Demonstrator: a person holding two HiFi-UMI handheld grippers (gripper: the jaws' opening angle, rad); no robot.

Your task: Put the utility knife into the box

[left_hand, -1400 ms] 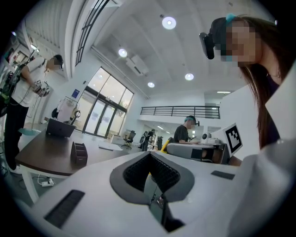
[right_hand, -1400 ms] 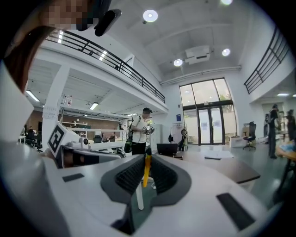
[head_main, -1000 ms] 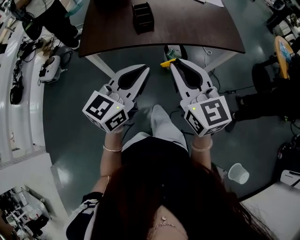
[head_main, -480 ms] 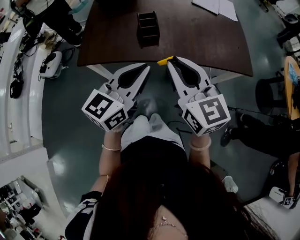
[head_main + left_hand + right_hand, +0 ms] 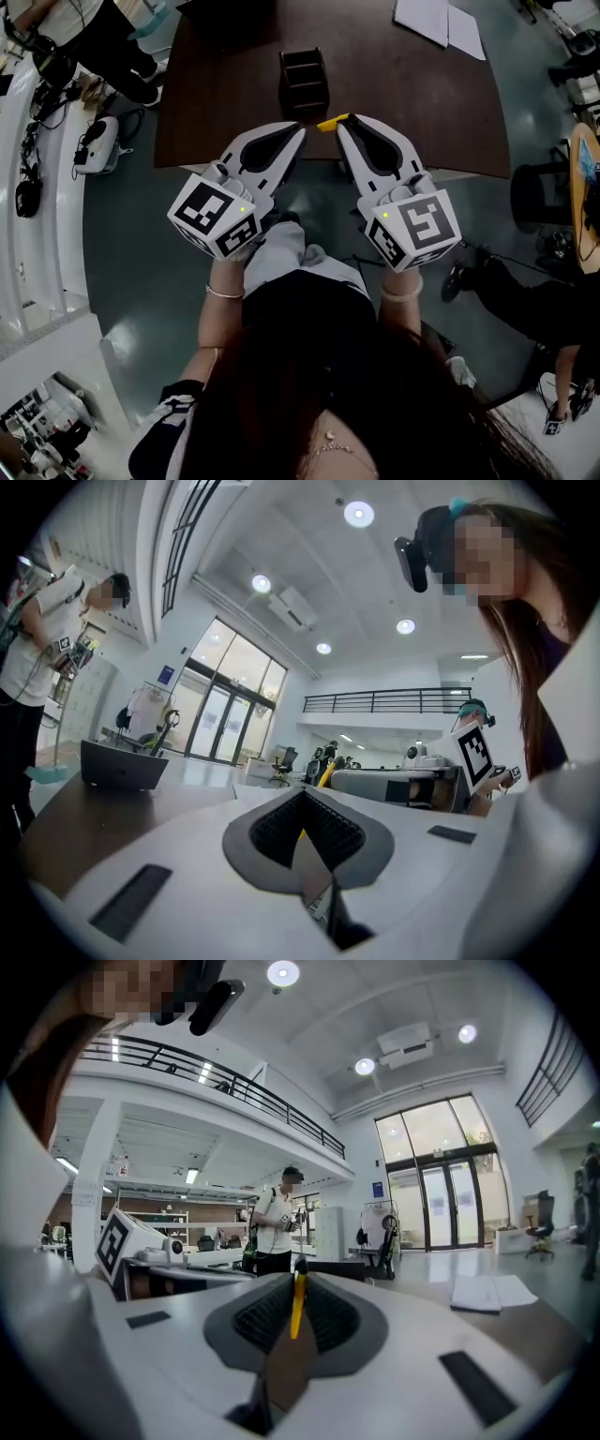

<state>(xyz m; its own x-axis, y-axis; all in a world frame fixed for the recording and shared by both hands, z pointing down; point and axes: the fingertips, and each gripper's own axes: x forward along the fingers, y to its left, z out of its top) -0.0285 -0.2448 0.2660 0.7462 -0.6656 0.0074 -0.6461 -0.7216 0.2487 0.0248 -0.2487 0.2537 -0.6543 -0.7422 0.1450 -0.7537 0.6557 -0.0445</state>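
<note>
A black box [image 5: 305,80] with compartments stands on the dark brown table [image 5: 403,89], near its middle. My right gripper [image 5: 345,123] is shut on a yellow utility knife [image 5: 330,122], which sticks out leftward from the jaw tips at the table's near edge, short of the box. In the right gripper view the knife [image 5: 298,1303] stands as a thin yellow strip between the closed jaws. To the left of the right one, my left gripper [image 5: 298,132] is shut with nothing in it, its tip also at the table's near edge.
White papers [image 5: 441,21] lie at the table's far right. A dark object [image 5: 122,766] sits at the table's far left. A person [image 5: 94,33] stands beyond the left corner. Chairs and gear [image 5: 548,197] crowd the floor on the right.
Both grippers and the head camera have advanced toward the table. The jaw tips, earlier over the floor, are now at the table's near edge. The knife stays gripped.
</note>
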